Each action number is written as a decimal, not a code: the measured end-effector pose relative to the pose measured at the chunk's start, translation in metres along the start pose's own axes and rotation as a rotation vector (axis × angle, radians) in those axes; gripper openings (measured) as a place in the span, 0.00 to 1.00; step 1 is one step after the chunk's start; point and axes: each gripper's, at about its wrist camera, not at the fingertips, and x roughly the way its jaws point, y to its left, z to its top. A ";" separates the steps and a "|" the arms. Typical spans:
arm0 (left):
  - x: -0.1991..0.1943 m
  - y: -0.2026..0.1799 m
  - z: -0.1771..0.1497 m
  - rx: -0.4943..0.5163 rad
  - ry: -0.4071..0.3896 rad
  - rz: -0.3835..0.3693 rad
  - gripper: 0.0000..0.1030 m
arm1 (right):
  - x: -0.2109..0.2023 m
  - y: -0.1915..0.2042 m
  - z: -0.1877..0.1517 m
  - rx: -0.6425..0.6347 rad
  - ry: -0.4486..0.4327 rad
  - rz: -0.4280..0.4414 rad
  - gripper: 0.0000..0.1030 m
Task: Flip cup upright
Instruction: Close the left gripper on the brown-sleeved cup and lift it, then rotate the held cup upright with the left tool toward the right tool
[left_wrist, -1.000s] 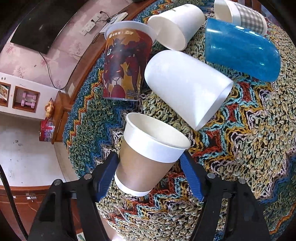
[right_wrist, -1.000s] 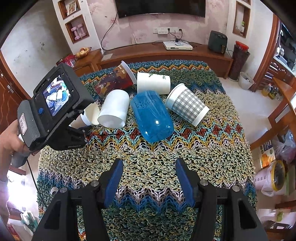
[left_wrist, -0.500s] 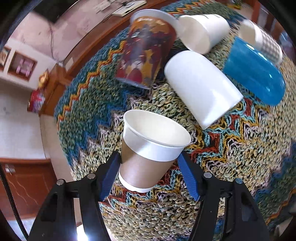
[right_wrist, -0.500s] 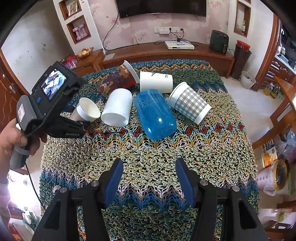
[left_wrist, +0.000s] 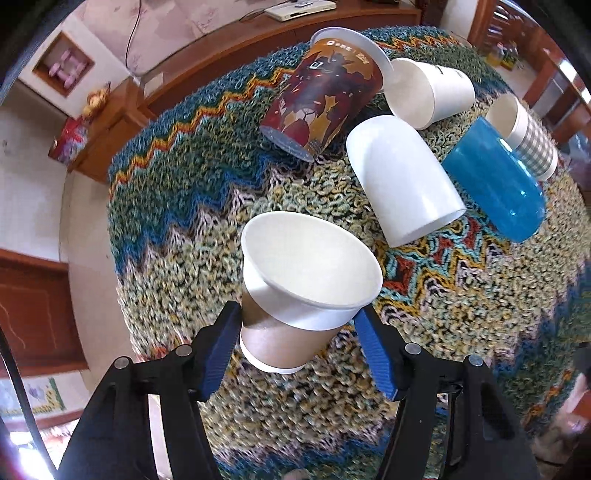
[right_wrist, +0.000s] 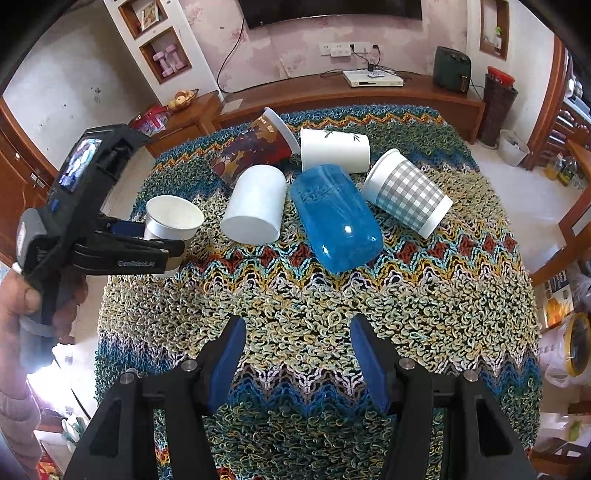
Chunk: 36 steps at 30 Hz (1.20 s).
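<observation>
My left gripper (left_wrist: 295, 332) is shut on a brown paper cup with a white rim band (left_wrist: 295, 295). The cup is nearly upright, mouth up, just above the knitted cloth at the table's left side. The right wrist view shows the same cup (right_wrist: 171, 218) in the left gripper (right_wrist: 147, 247). My right gripper (right_wrist: 297, 354) is open and empty over the near middle of the cloth.
Several cups lie on their sides on the knitted cloth (right_wrist: 332, 295): a red printed cup (right_wrist: 255, 147), a plain white cup (right_wrist: 255, 206), a white leaf-print cup (right_wrist: 334, 149), a blue plastic cup (right_wrist: 334, 221), a grey checked cup (right_wrist: 406, 192). The table's left edge (left_wrist: 114, 229) is close.
The left gripper has turned, bringing the brown cup from tilted to nearly upright, and lowered it toward the cloth. The right gripper has stayed in place.
</observation>
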 end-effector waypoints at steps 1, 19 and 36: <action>0.000 0.001 -0.001 -0.015 0.015 -0.012 0.65 | 0.000 -0.001 0.000 0.004 0.001 0.002 0.58; -0.029 -0.051 -0.083 -0.217 0.274 -0.363 0.65 | -0.022 -0.013 -0.024 0.020 0.004 -0.014 0.58; -0.026 -0.127 -0.140 -0.390 0.118 -0.358 0.66 | -0.008 -0.068 -0.078 0.187 0.167 0.220 0.58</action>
